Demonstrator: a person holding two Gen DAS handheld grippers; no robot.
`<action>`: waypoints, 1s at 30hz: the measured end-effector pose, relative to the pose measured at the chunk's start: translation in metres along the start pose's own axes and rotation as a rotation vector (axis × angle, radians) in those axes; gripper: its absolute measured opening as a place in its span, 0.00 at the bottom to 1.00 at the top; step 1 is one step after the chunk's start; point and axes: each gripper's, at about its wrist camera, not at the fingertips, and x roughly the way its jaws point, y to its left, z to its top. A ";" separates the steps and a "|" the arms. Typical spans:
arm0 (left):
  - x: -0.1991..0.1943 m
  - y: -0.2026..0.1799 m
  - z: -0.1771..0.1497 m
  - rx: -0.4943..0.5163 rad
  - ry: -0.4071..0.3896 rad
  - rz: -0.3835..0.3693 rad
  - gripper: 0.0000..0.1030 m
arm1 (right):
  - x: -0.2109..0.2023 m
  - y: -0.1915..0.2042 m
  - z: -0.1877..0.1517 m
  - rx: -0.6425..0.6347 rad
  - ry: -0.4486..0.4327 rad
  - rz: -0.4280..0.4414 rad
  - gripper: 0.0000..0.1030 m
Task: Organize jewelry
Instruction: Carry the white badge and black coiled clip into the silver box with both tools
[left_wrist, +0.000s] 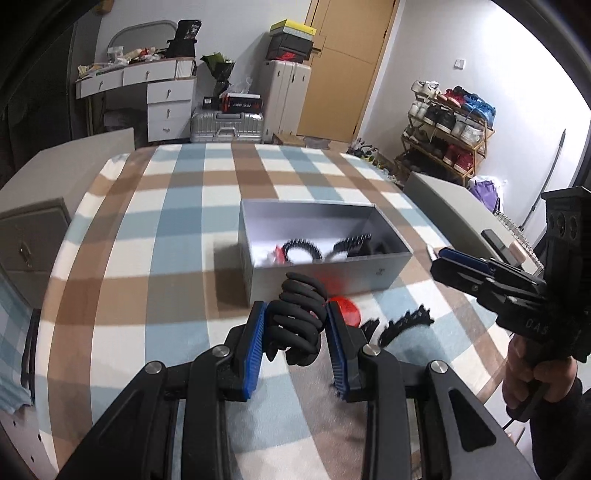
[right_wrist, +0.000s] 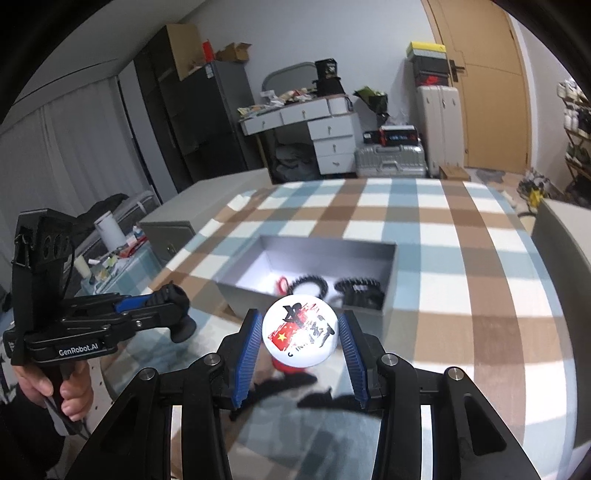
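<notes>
My left gripper (left_wrist: 295, 314) is shut on a black coiled hair tie (left_wrist: 297, 317) and holds it above the checked table, just in front of the grey open box (left_wrist: 369, 275). My right gripper (right_wrist: 300, 325) is shut on a round white badge (right_wrist: 301, 334) with a red flag print, held above the table near the box (right_wrist: 306, 245). The box holds black beaded bracelets (left_wrist: 301, 249) (right_wrist: 356, 288) and a red item (right_wrist: 281, 283). A red badge (left_wrist: 345, 308) and a black toothed clip (left_wrist: 406, 321) lie on the table.
The checked cloth (left_wrist: 166, 229) covers the table. Grey cabinets (left_wrist: 33, 240) (left_wrist: 454, 214) stand at both sides. The right gripper (left_wrist: 491, 275) shows in the left wrist view; the left gripper (right_wrist: 110, 317) shows in the right wrist view.
</notes>
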 end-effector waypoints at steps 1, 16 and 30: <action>0.003 -0.001 0.005 0.003 -0.005 -0.004 0.25 | 0.001 0.001 0.004 -0.003 -0.007 0.003 0.41; 0.037 0.004 0.054 -0.009 -0.024 -0.056 0.25 | 0.037 -0.001 0.049 -0.015 -0.040 0.049 0.41; 0.072 0.000 0.066 -0.007 0.062 -0.090 0.25 | 0.067 -0.023 0.057 0.016 -0.006 0.030 0.41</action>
